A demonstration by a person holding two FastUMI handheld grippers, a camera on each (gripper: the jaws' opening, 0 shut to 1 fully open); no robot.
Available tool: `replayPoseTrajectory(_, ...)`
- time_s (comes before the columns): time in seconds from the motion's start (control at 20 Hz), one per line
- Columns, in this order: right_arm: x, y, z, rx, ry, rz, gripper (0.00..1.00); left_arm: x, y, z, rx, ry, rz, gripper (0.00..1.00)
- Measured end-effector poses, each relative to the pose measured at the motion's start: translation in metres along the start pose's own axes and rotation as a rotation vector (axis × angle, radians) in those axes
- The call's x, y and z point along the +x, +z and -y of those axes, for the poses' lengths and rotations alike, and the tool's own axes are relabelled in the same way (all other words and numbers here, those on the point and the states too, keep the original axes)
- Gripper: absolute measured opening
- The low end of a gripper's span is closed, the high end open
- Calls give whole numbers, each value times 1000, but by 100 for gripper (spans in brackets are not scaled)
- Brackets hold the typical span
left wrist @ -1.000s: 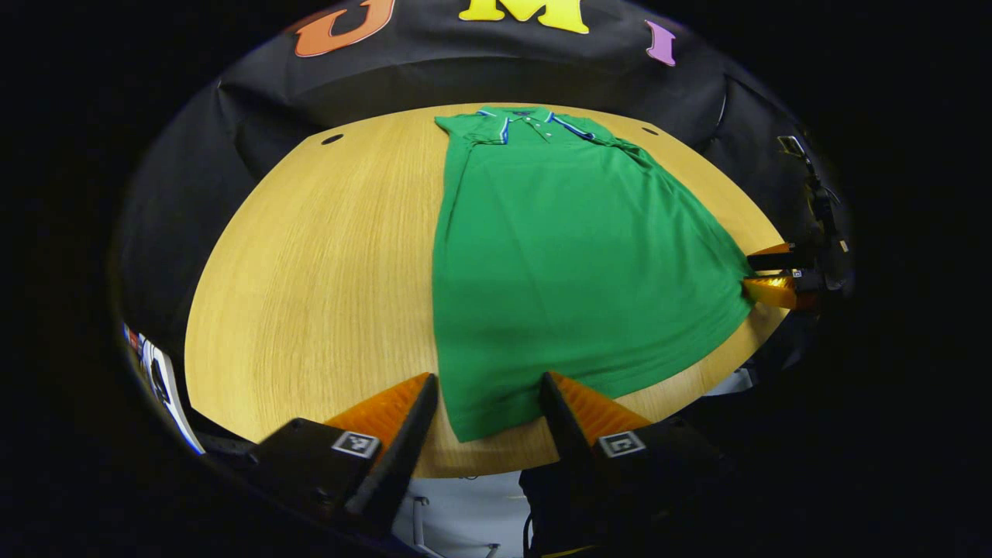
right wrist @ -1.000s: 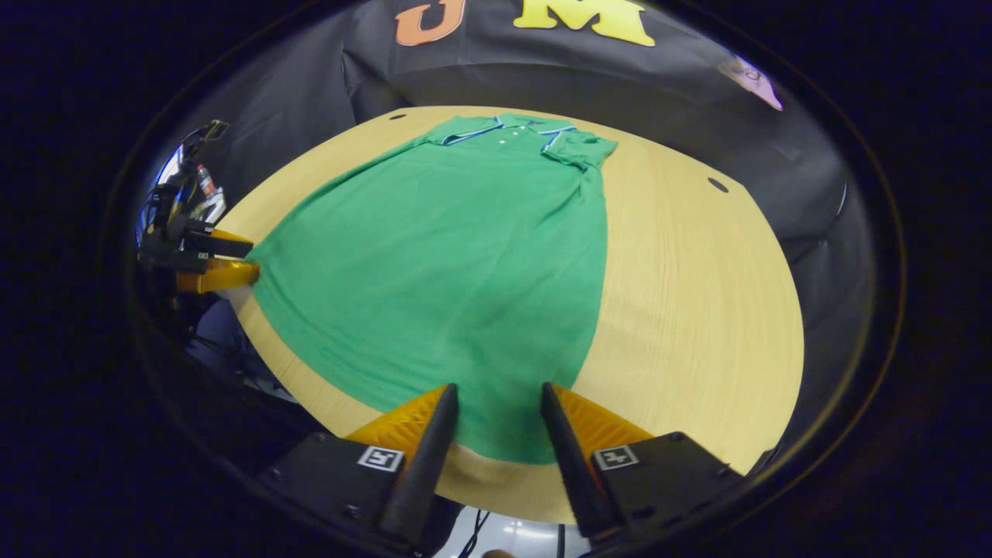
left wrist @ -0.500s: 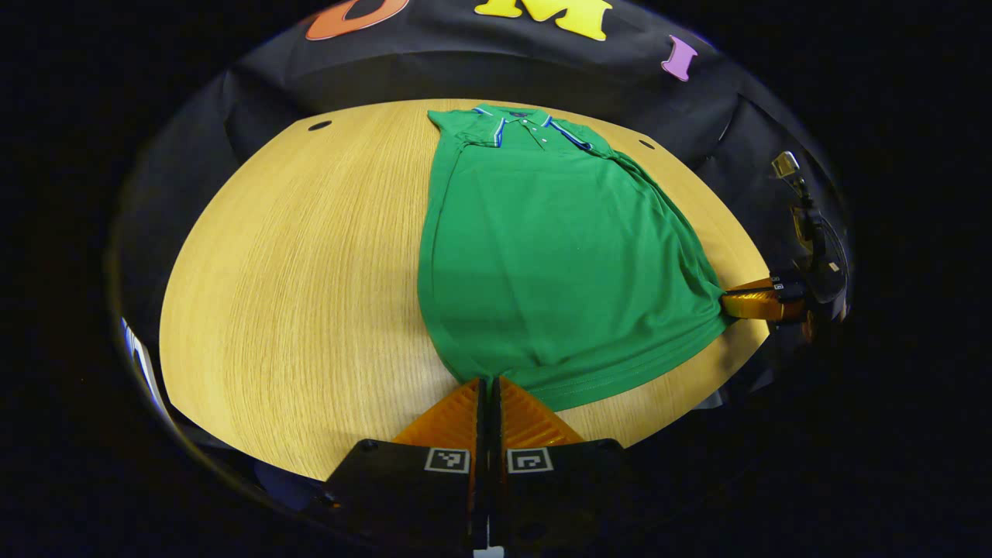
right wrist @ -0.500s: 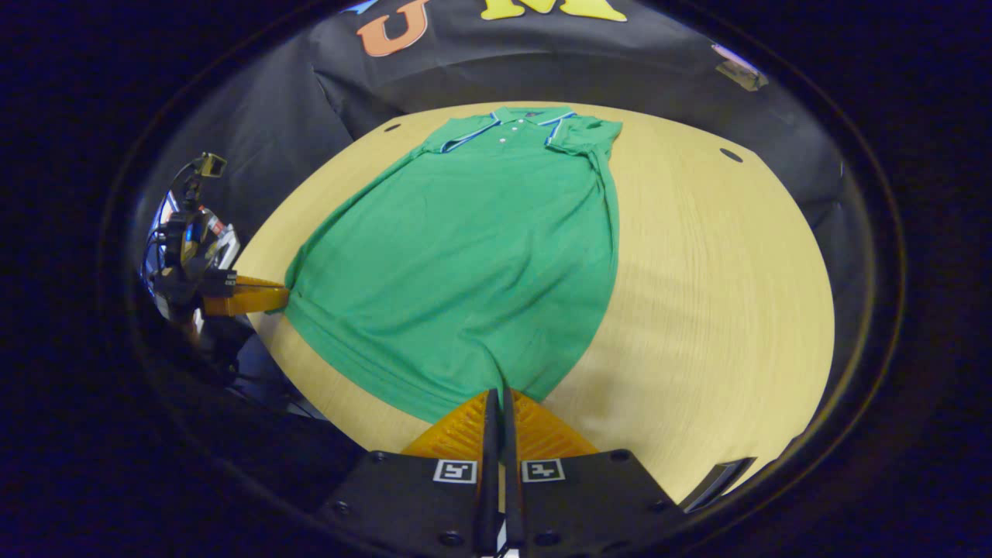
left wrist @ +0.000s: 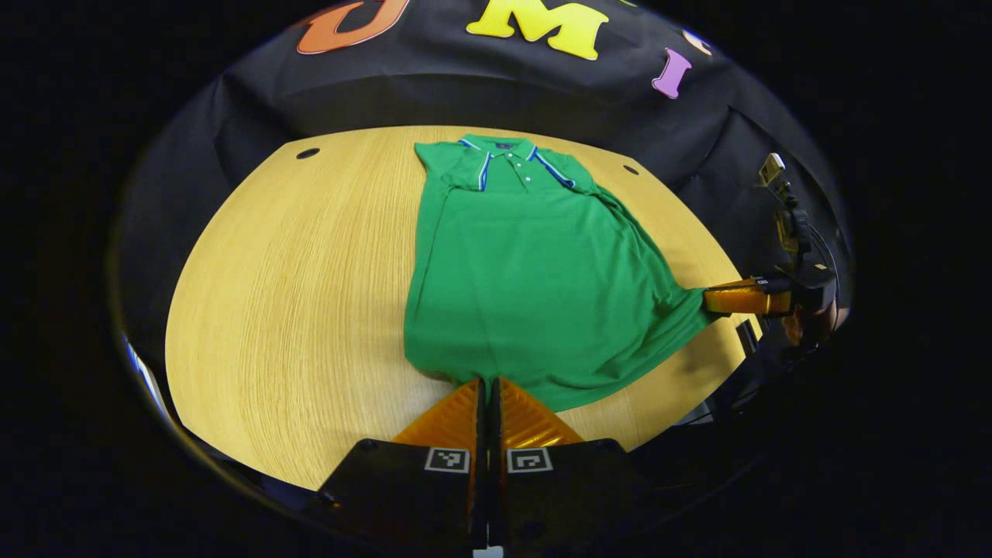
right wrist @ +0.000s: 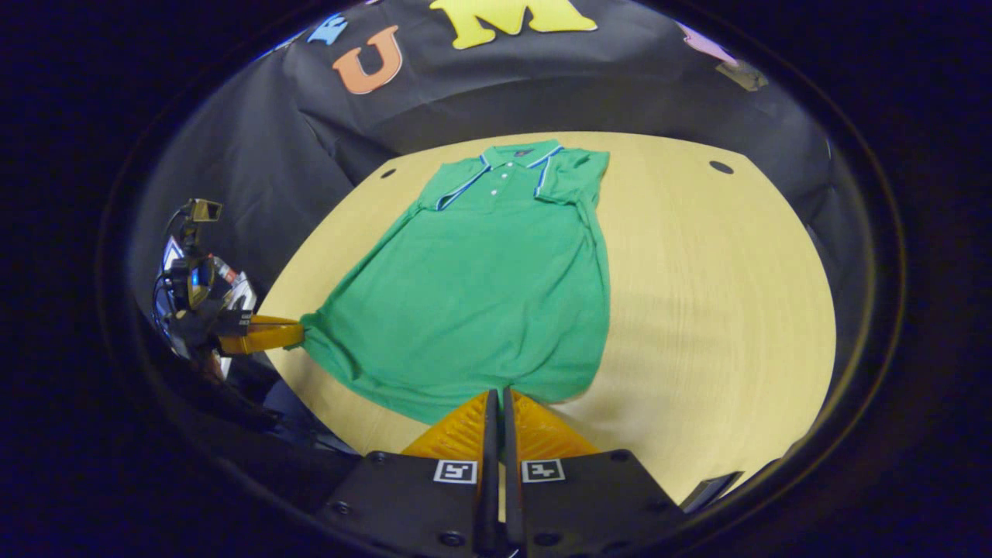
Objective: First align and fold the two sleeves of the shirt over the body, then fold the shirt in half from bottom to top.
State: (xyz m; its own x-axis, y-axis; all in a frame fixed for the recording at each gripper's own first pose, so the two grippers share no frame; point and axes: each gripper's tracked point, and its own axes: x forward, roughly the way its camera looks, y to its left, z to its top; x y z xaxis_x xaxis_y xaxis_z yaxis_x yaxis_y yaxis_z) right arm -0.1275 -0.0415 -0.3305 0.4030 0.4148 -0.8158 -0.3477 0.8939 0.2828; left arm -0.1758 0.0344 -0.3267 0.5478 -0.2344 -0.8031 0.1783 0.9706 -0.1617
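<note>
Left gripper view: green shirt flat, sleeves folded in.

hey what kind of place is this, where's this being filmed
Likely a recording booth, not a home: black cloth walls surround a bare wooden table, where a green polo shirt is pinched at its hem by two hand-held tongs.

Green shirt on wooden table
</note>
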Motion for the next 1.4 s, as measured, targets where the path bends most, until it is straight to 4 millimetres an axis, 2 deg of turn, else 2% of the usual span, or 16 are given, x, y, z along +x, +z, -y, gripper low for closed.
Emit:
replayPoseTrajectory(0.35, 2, 51, 2, 19, 18, 54, 7, 2, 55, -4, -15, -17, 92, 4)
replayPoseTrajectory(0.6, -1, 96, 5, 3, 20, 114, 6, 4, 100, -5, 17, -30, 164, 4)
replayPoseTrajectory(0.7, -4, 113, 9, -7, 16, 137, 6, 7, 119, -5, 15, -33, 186, 4)
replayPoseTrajectory(0.75, -4, 121, 10, -6, 16, 149, 10, 7, 129, -6, 14, -32, 199, 4)
replayPoseTrajectory(0.8, -5, 130, 11, -6, 17, 161, 6, 8, 138, -7, 14, -32, 213, 4)
replayPoseTrajectory(1.05, -12, 175, 21, -4, 20, 225, 6, 10, 193, -14, 0, -29, 283, 4)
replayPoseTrajectory(1.2, -9, 204, 27, 38, 33, 261, 6, 15, 219, -14, -13, -46, 310, 4)
replayPoseTrajectory(1.4, -3, 242, 38, 55, 33, 299, 3, 24, 253, -27, -7, -24, 344, 4)
